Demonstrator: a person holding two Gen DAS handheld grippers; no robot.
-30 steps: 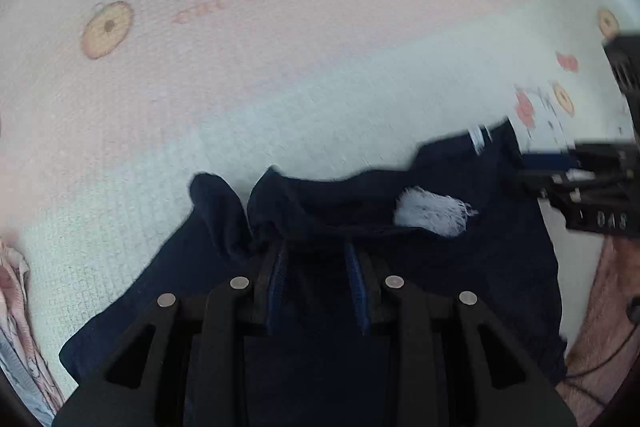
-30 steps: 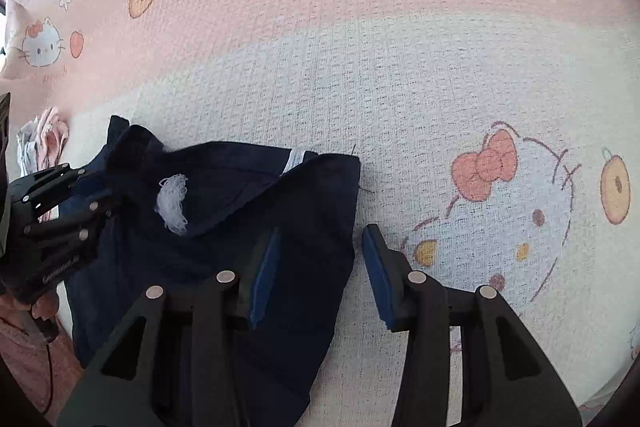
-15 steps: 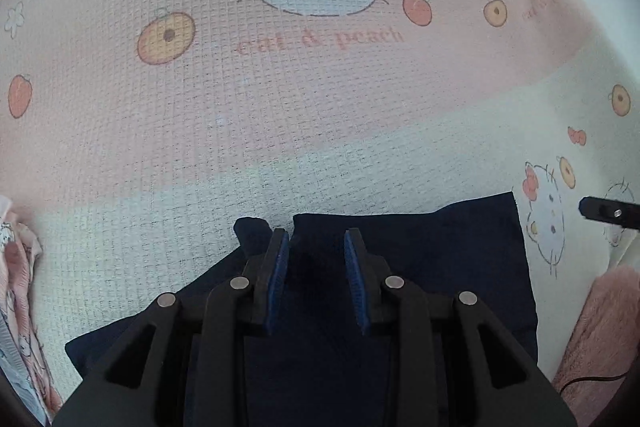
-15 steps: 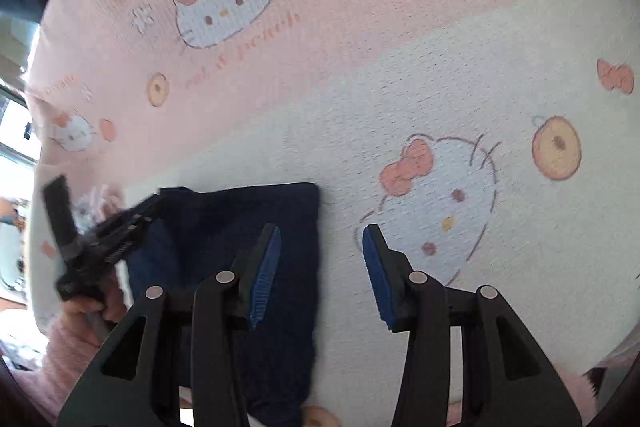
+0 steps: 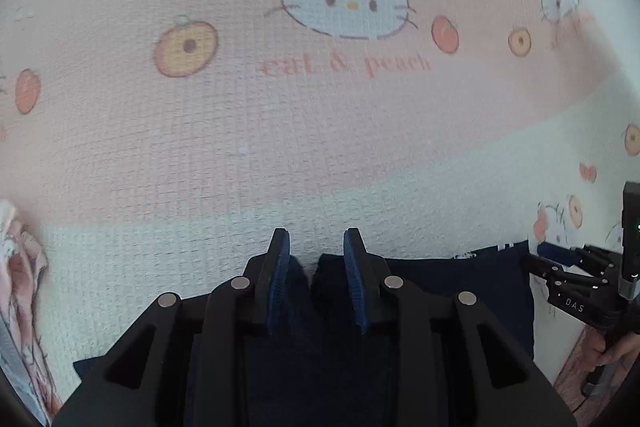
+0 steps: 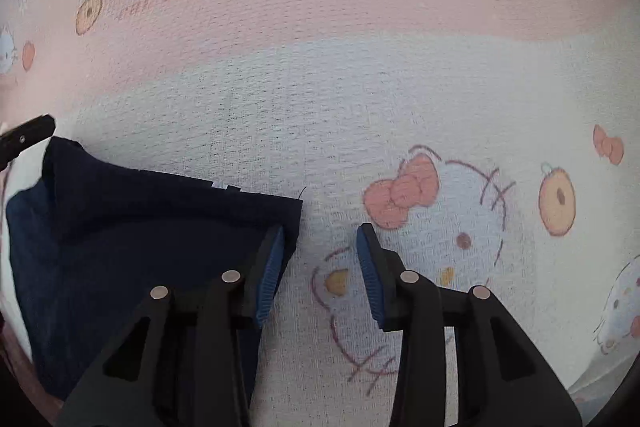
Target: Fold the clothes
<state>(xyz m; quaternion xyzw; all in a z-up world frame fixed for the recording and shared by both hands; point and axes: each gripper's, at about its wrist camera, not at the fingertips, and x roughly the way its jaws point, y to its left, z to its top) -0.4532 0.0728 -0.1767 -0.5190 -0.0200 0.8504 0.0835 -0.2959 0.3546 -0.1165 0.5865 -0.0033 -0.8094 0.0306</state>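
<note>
Now between folds, by the look of it: navy garment (image 5: pixel 460 291) lying flat as a rough rectangle on the cream band of the cat-and-peach blanket (image 5: pixel 304 131), far edge fairly straight, one small flap split off beside the left corner. Left gripper (image 5: pixel 316 259) hovering over that far edge, jaws parted a moderate way, holding nothing, cloth showing between and below the blue pads (image 5: pixel 280 275). Right gripper (image 6: pixel 320 259) poised at the garment's right corner (image 6: pixel 280 211), jaws spread wider, left pad over the navy edge, right pad over bare blanket, nothing pinched. Seen from the left wrist, right gripper just beside the garment's right edge. Pink patterned cloth (image 5: pixel 24 267) bunched at the far left, apart from the work. Likely next: lower each gripper onto its own end of an edge, close on the doubled layers, lift evenly and carry across for another fold; needs both grips level so the layers do not slide
</note>
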